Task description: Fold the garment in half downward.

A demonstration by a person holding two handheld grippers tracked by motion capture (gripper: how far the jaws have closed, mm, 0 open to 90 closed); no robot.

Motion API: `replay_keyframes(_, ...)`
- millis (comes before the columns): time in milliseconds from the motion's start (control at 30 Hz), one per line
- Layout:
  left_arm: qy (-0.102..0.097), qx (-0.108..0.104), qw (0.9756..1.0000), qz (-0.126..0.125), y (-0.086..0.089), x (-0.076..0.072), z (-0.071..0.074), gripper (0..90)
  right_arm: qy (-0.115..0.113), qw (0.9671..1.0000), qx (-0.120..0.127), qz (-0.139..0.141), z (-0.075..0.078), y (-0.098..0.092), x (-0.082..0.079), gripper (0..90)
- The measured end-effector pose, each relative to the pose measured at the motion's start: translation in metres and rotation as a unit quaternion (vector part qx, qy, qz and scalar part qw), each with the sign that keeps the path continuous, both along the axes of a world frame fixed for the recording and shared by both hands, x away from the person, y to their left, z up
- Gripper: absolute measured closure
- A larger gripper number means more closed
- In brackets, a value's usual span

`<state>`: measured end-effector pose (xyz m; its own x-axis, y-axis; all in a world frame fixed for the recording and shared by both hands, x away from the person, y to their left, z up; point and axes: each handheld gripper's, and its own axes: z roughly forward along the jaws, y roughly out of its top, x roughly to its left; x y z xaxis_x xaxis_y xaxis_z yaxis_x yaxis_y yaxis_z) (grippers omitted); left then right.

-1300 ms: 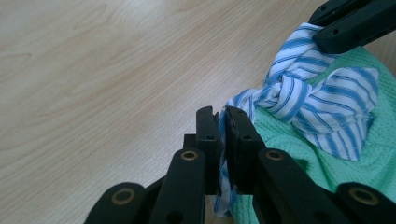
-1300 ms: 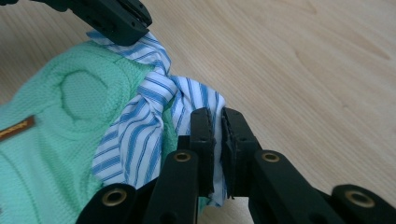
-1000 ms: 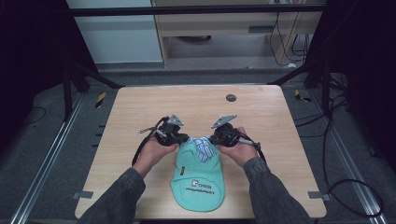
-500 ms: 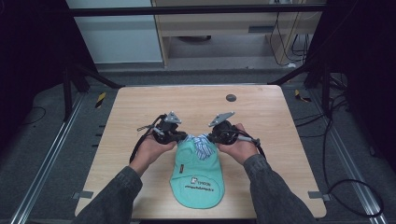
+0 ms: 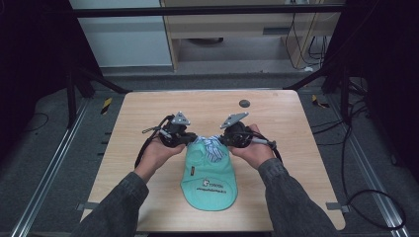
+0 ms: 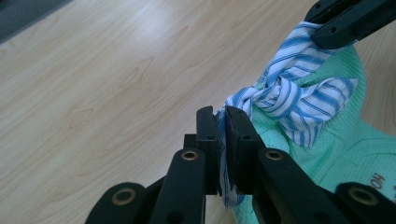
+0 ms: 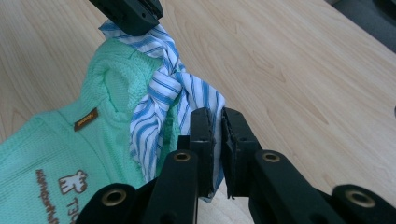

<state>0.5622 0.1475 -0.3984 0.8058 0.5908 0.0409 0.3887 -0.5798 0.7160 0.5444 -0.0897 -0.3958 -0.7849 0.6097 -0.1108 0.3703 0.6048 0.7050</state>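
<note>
Tying looks to be the step in hand — a blue-and-white striped tie (image 6: 299, 100) at the neck of a small mint green garment (image 5: 210, 175) is already crossed into a knot, and each end is pinched by a gripper. The garment lies flat on the near half of the table (image 5: 148, 113), neck toward the far side, printed hem toward the person.

The left gripper (image 6: 223, 135) has its jaws closed almost fully on one striped end, the cloth a thin strip between the pads. The right gripper (image 7: 217, 140) is closed the same way on the other end (a fold of stripe hangs below its jaws). In the high view the two sit just beside each other at the collar, with the knot between them.

To finish it well, I would judge that the pull should be outward and even, both ends drawn apart along the table at the same rate so the knot seats in the middle and does not slide to one side. Keep the pull low; lifting would likely drag the light garment up and bunch its neck. The grips sit close to the ends of the tie — a jerk could slip the cloth free, so a slow, steady draw seems safer.
</note>
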Motion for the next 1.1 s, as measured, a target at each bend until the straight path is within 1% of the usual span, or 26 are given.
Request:
replay_keyframes(167,-0.007,0.003,1.0000,0.000,0.000,0.000,0.005,84.8,-0.007,1.0000,-0.002,0.005,0.007,0.000,0.001,83.4)
replay_keyframes(267,-0.012,0.008,0.9999,-0.003,0.000,0.000,0.007,84.8,-0.009,0.9999,-0.007,0.007,0.009,0.000,0.001,83.4)
replay_keyframes(400,-0.016,0.000,0.9999,0.000,0.001,0.000,0.011,84.8,-0.009,1.0000,0.001,0.004,0.012,0.000,0.001,83.4)
replay_keyframes(600,-0.020,-0.004,0.9998,0.000,0.000,0.000,0.013,84.8,-0.012,0.9999,-0.004,0.007,0.016,-0.001,0.000,83.4)
replay_keyframes(700,-0.021,0.002,0.9998,-0.002,0.000,0.000,0.014,84.8,-0.014,0.9999,-0.003,0.007,0.017,-0.001,0.001,83.4)
replay_keyframes(900,-0.025,-0.001,0.9997,-0.001,0.001,0.001,0.018,84.8,-0.016,0.9998,-0.003,0.006,0.019,-0.001,0.003,83.4)
replay_keyframes(1000,-0.028,-0.002,0.9996,0.000,0.002,0.002,0.020,84.8,-0.022,0.9997,-0.002,0.007,0.020,-0.001,0.004,83.4)
replay_keyframes(1100,-0.028,-0.003,0.9996,0.001,0.003,0.003,0.021,84.8,-0.021,0.9998,-0.001,0.006,0.020,-0.001,0.005,83.4)
